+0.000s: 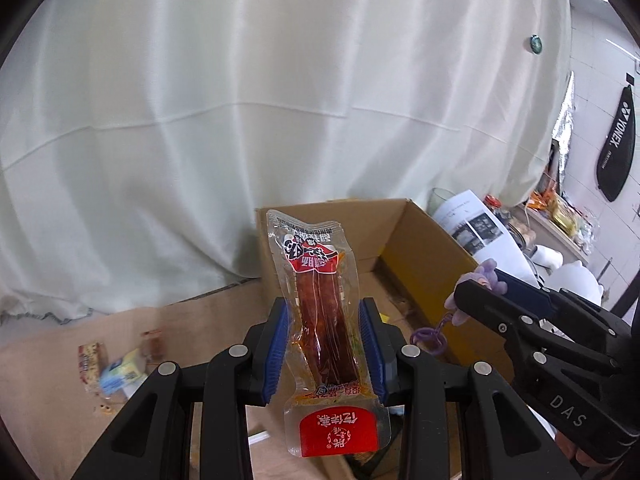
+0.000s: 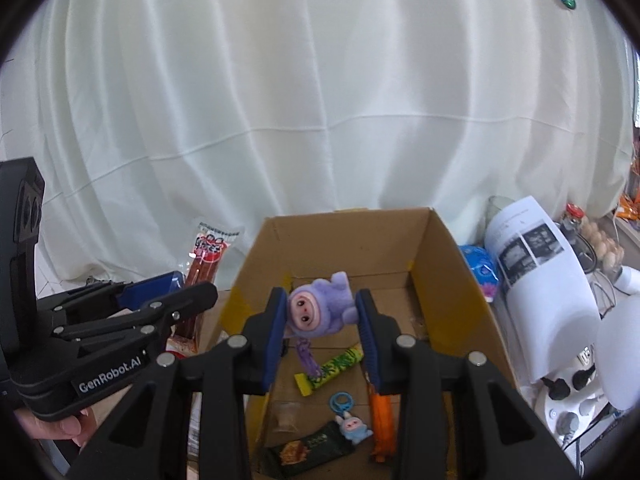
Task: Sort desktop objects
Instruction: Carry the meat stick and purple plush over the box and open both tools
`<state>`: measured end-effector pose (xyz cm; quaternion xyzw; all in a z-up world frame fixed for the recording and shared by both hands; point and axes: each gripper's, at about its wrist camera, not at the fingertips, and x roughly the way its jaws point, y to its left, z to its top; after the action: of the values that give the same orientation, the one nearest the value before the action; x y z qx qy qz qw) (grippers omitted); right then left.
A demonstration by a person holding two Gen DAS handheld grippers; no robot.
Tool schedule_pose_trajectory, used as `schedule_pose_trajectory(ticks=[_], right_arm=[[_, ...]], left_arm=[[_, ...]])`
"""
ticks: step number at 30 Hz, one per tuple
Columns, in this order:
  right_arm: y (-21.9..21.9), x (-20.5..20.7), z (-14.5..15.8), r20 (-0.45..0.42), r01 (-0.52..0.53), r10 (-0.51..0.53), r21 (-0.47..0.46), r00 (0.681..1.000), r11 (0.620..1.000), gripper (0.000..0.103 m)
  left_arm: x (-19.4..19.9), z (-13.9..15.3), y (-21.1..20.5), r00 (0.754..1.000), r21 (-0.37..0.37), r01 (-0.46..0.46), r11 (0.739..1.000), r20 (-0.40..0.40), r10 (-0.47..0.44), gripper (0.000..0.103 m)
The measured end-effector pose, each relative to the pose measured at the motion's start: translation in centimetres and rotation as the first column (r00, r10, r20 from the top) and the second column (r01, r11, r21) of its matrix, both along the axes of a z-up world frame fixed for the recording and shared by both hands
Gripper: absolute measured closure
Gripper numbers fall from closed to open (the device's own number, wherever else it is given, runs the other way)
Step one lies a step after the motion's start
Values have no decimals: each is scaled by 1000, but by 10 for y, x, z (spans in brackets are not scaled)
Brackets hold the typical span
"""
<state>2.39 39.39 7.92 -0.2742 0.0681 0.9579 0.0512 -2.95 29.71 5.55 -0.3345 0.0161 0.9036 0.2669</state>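
Note:
My left gripper [image 1: 324, 344] is shut on a clear packet of red sausage sticks [image 1: 320, 320] and holds it upright in front of the open cardboard box [image 1: 432, 256]. My right gripper [image 2: 322, 320] is shut on a purple plush keychain toy [image 2: 320, 308] and holds it above the inside of the same box [image 2: 448, 280]. The toy's purple loop [image 2: 308, 356] hangs below it. From the left wrist view the right gripper [image 1: 472, 292] is at the right with the toy [image 1: 486, 276]. From the right wrist view the left gripper [image 2: 188, 292] is at the left with the packet [image 2: 204, 264].
In the box lie a yellow-green tube [image 2: 332, 368], a blue plush keychain [image 2: 352, 428], a dark snack packet [image 2: 308, 448] and an orange packet [image 2: 382, 420]. Small snack packets [image 1: 108, 368] lie on the table at the left. Papers [image 2: 536, 264], jars and a power strip [image 2: 572, 396] crowd the right.

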Motion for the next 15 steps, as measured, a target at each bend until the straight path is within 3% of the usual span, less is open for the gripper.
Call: schedule_pose_trajectory(ticks=[15], right_arm=[[32, 16, -27, 54, 81, -79, -23, 995, 996, 63]], left_arm=[[1, -29, 34, 998, -24, 60, 998, 36, -59, 67]])
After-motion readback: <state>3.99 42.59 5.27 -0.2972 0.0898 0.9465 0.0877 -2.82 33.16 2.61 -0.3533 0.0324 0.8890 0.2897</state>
